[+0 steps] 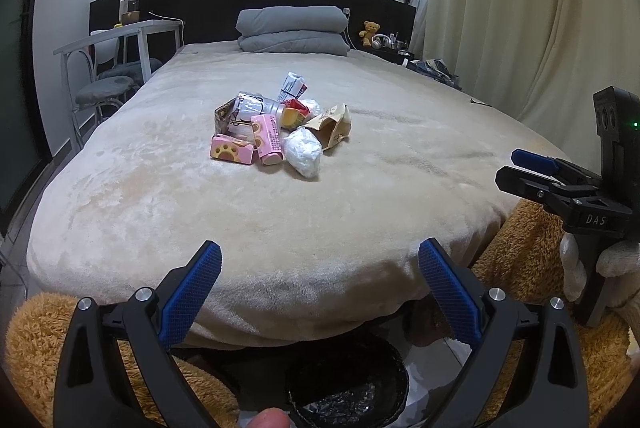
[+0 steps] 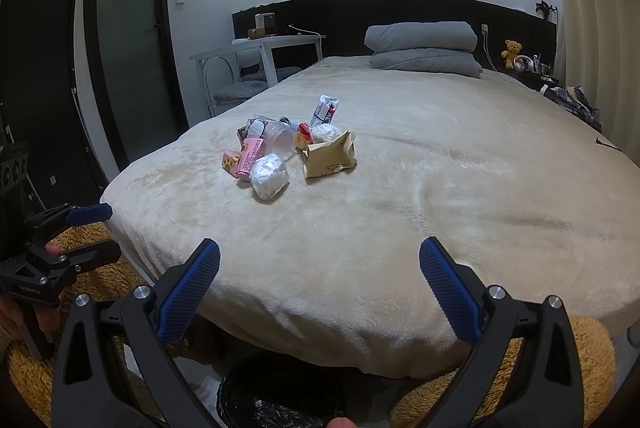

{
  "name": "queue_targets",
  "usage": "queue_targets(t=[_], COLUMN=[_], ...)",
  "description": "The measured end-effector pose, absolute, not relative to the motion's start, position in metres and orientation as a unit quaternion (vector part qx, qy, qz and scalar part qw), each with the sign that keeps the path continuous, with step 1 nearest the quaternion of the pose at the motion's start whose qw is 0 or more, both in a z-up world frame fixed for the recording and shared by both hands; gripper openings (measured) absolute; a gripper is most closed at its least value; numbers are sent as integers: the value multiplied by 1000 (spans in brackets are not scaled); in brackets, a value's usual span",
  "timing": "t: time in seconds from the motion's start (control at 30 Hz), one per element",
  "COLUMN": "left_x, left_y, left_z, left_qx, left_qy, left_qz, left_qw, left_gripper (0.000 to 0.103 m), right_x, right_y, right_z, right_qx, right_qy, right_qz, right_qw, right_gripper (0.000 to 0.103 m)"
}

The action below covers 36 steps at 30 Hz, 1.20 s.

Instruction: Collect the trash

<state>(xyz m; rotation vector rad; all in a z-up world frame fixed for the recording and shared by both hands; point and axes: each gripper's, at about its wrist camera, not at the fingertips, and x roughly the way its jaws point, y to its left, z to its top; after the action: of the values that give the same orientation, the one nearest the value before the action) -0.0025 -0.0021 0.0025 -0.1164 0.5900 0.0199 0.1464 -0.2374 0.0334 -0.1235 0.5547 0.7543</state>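
Note:
A pile of trash (image 1: 280, 124) lies in the middle of the beige bed (image 1: 200, 220): pink cartons (image 1: 232, 148), a crumpled white bag (image 1: 303, 151), a brown paper bag (image 1: 332, 126), a clear plastic cup (image 2: 280, 142) and a small white carton (image 1: 292, 87). The pile also shows in the right wrist view (image 2: 288, 152). A black bin (image 1: 348, 384) stands on the floor under the bed's near edge, between my grippers; it also shows in the right wrist view (image 2: 280, 394). My left gripper (image 1: 320, 292) is open and empty at the near edge. My right gripper (image 2: 320, 292) is open and empty to its right.
Folded grey bedding (image 1: 292, 28) lies at the dark headboard. A white desk with chairs (image 1: 120, 40) stands left of the bed. A curtain (image 1: 520, 8) hangs on the right. A brown shaggy rug (image 1: 40, 348) covers the floor by the bin. A dark door (image 2: 128, 28) is at far left.

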Motion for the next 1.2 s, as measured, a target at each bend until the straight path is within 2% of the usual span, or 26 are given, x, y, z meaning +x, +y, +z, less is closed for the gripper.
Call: queue_targets(t=[0.63,1.2], left_x=[-10,14], left_y=[-1,33], left_z=[4,8], left_qx=[-56,-129], left_qy=[279,302], left_qz=[3,5], left_qw=[959,944], left_gripper=[97,97], right_x=[147,173], right_y=[-244,-228], right_z=[37,37], right_qx=[-44,-47], right_qy=[267,306], right_qz=[365,352], right_qw=[891,883], right_gripper=[99,99])
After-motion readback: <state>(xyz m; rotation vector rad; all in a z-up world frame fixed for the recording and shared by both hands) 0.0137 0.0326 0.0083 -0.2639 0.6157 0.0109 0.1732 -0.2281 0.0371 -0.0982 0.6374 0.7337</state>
